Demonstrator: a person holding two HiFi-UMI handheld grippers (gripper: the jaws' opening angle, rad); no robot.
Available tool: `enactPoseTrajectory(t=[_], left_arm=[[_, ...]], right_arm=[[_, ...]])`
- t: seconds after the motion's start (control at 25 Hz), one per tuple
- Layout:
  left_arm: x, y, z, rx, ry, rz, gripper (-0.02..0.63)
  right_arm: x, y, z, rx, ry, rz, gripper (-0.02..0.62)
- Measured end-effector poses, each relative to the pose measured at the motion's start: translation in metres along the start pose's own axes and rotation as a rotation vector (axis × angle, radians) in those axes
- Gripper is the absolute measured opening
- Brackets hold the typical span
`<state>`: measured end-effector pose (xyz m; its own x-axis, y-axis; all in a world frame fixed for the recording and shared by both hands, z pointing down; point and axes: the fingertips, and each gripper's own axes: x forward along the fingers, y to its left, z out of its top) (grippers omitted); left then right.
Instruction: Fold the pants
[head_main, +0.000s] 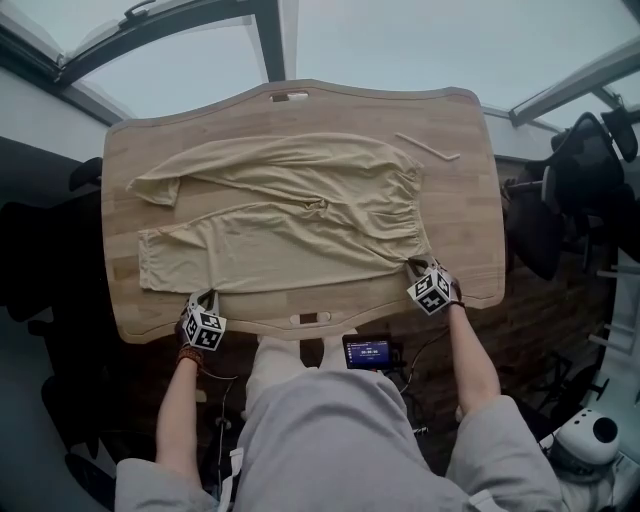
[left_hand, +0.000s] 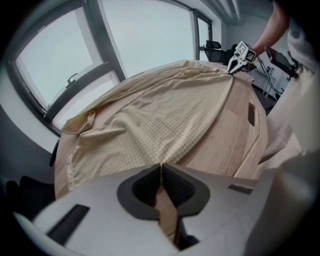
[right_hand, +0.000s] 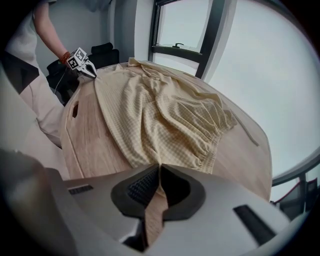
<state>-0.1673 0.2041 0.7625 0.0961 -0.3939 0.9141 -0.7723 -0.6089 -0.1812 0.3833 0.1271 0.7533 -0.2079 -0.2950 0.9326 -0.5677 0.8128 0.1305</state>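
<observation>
Pale yellow checked pants (head_main: 290, 225) lie spread flat across a wooden counter (head_main: 300, 108). The gathered waistband is at the right end and the two legs run toward the left end. The far leg ends near the far left corner, where its hem is crumpled and turned over. The near leg lies along the near edge, with its hem close to the near left corner.

The left claw (head_main: 207, 294) points steeply down at the near left corner, on the lower corner of the near leg's hem. In the left gripper view its jaws are pressed together. The cloth's edge runs straight into their tips, so they pinch the hem.

The right claw (head_main: 413, 263) points down at the near edge toward the right end, at the near corner of the waistband. In the right gripper view its jaws are likewise closed tight, with the ruffled waistband edge caught at the tips.

The two claws are well apart, one at each end of the near side of the pants.

A thin pale strip (head_main: 428, 148) lies on bare wood near the far right corner, apart from the pants. A small lit screen (head_main: 368, 352) sits below the near edge, and a dark chair (head_main: 585, 170) stands beyond the right end. Large windows (head_main: 190, 60) lie past the far edge.
</observation>
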Motion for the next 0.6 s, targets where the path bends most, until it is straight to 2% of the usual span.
enactPoseTrajectory(t=[0.36,0.6], left_arm=[[-0.038,-0.018,-0.024,-0.026,-0.033,-0.004,0.017],[-0.056,-0.013,-0.027,-0.018,-0.063,0.017,0.017]], right_arm=[[-0.024,0.028,-0.014,-0.022,-0.003,0.088,0.014],[-0.033,0.034,-0.016,-0.005,-0.016,0.116,0.014]])
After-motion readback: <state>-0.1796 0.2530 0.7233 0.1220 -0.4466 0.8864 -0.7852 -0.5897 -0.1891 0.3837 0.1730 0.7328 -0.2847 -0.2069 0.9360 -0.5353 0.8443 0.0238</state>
